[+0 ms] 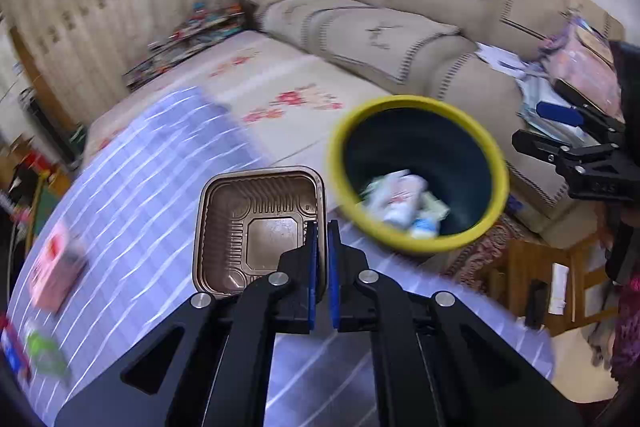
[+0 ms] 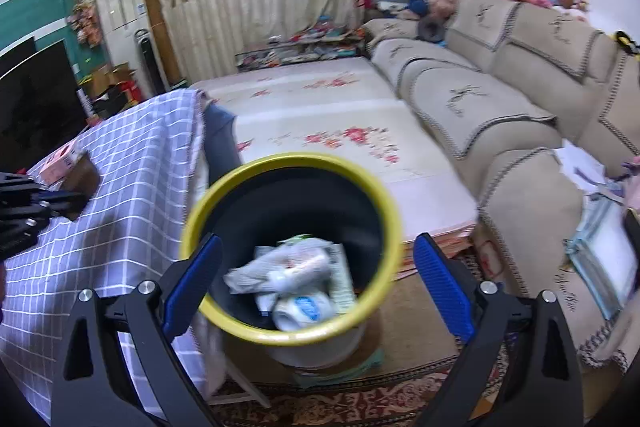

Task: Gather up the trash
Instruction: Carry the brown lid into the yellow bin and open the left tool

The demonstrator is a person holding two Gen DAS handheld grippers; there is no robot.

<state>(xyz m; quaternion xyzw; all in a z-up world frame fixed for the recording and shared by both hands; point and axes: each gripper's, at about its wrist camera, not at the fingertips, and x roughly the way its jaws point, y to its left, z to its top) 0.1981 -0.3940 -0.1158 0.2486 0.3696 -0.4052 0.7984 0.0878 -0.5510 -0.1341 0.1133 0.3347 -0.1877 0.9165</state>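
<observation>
Left tool (image 1: 323, 227) pinched the brown tray (image 1: 258, 227) above the desk (image 1: 160, 163), right tool (image 2: 318, 259) gaped empty over the bin (image 2: 290, 247). We'd binned some wrappers; a pink box (image 1: 56, 273), maybe more, remained.

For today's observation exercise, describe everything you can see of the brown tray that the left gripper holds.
The brown tray is square with rounded corners and looks like thin, glossy plastic. It has ribbed walls, a flat raised panel in the middle and a thin rim. It is empty. The left gripper pinches its right rim, holding it over the checked tablecloth, beside the yellow-rimmed bin.
</observation>
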